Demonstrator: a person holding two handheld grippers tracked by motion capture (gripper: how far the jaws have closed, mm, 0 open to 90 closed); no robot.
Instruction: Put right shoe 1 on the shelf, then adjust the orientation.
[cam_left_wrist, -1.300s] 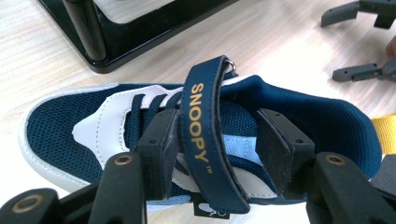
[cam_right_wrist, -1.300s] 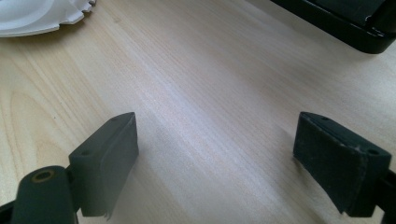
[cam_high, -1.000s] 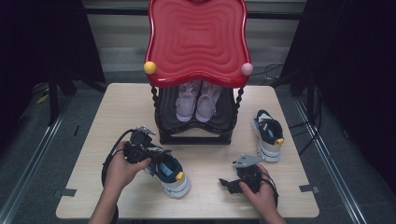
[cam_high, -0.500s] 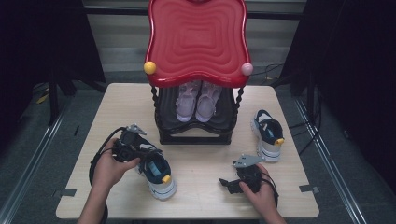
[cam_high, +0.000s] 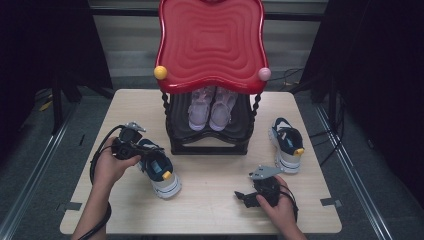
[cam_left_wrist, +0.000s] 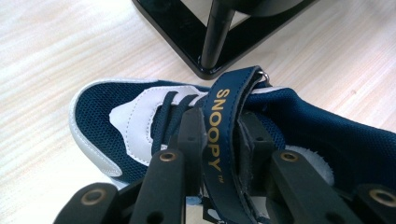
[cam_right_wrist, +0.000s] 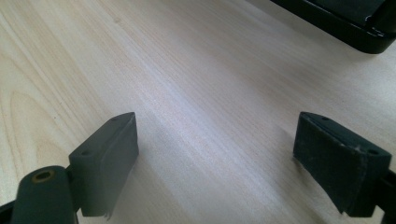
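From the high view, the red wavy top of a small rack (cam_high: 212, 45) hides most of the pale pink shoes (cam_high: 210, 107) on its black lower shelf, leaving their toes in sight. The left gripper (cam_high: 134, 150) sits at the heel end of a navy and white shoe (cam_high: 160, 170) on the worktop (cam_high: 220, 200), left of the rack; its jaws are lost among shoe and hand. A matching shoe (cam_high: 286, 144) lies right of the rack. The right gripper (cam_high: 250, 196) rests low near the front edge.

In the left gripper view, the jaws are clamped on the navy strap (cam_left_wrist: 224, 135) lettered SNOOPY, the shoe's heel cut off at the frame's edge.

In the right gripper view, the jaws stand wide apart over bare wood, holding nothing.
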